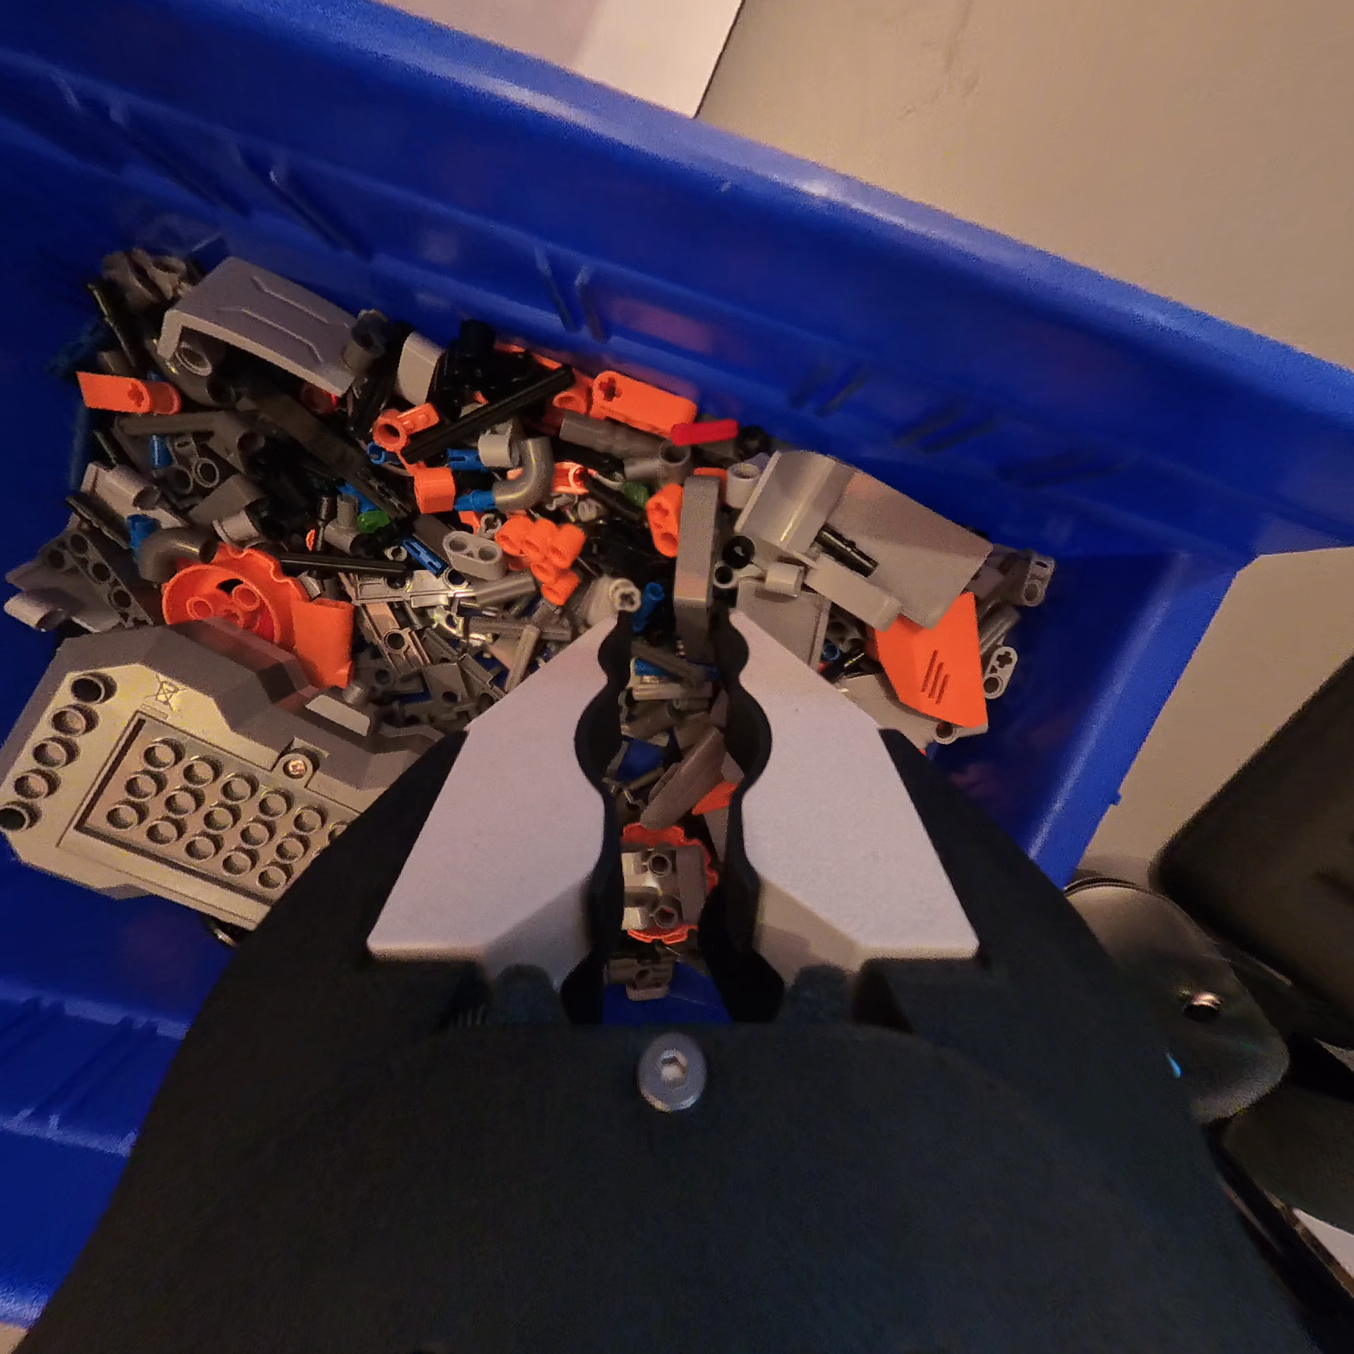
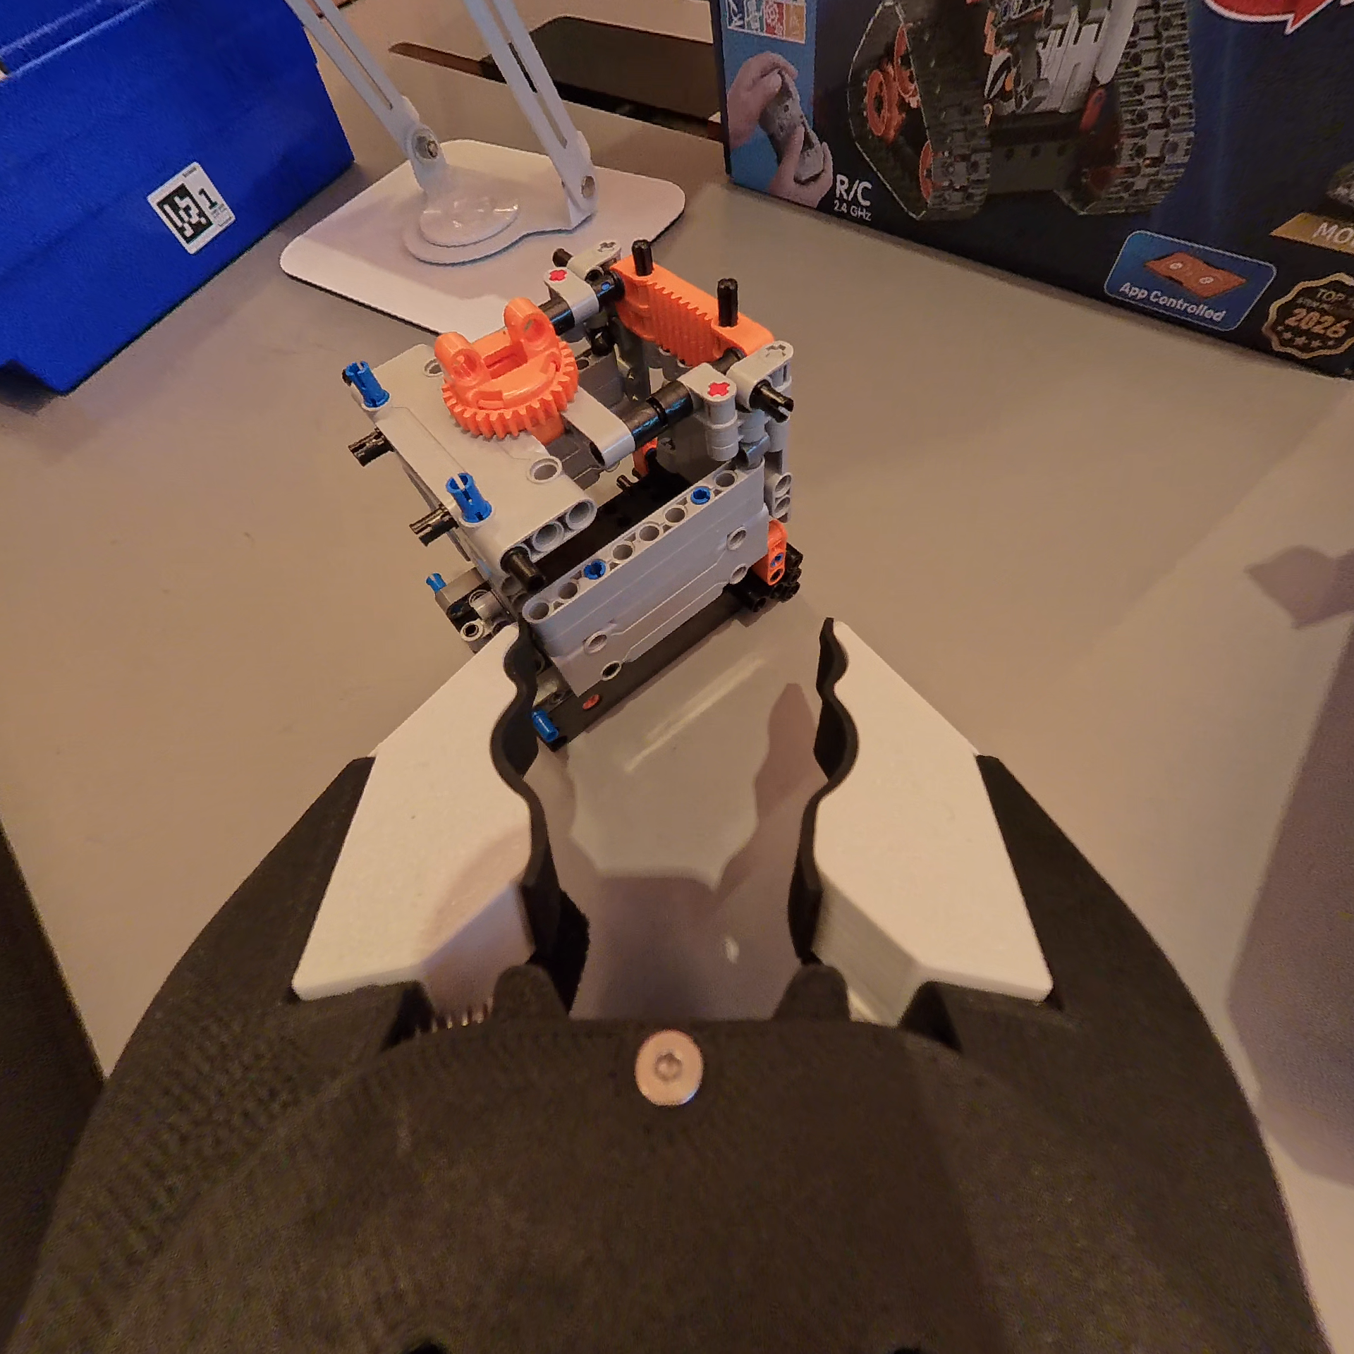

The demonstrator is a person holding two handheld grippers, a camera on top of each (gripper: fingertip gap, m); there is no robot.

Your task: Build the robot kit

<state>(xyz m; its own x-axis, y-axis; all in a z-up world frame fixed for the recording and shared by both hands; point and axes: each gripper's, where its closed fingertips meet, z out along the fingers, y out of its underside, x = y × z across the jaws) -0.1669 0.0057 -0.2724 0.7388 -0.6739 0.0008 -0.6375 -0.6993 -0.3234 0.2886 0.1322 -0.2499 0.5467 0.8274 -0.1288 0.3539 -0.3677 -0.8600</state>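
Observation:
My left gripper [image 1: 678, 623] is over a blue bin [image 1: 659, 242] filled with loose grey, black and orange building parts. Its jaws are shut on a long grey beam [image 1: 696, 542] that sticks up out of the tips above the pile. My right gripper [image 2: 674, 634] is open and empty, low over the grey table [image 2: 1026, 586]. A half-built grey block model [image 2: 586, 476] with an orange gear [image 2: 505, 388] on top stands just ahead of it. The left fingertip [image 2: 516, 652] touches the model's near lower corner; the right fingertip is apart from it.
A large grey battery-box part [image 1: 168, 777] lies at the bin's left. A grey panel [image 1: 864, 542] and an orange panel [image 1: 934, 667] lie right of the held beam. On the table stand a white lamp base [image 2: 476, 220], a blue bin [image 2: 132, 183] and the set's printed box [image 2: 1026, 124]. The left gripper's tips are roughly 50 cm from the right gripper's.

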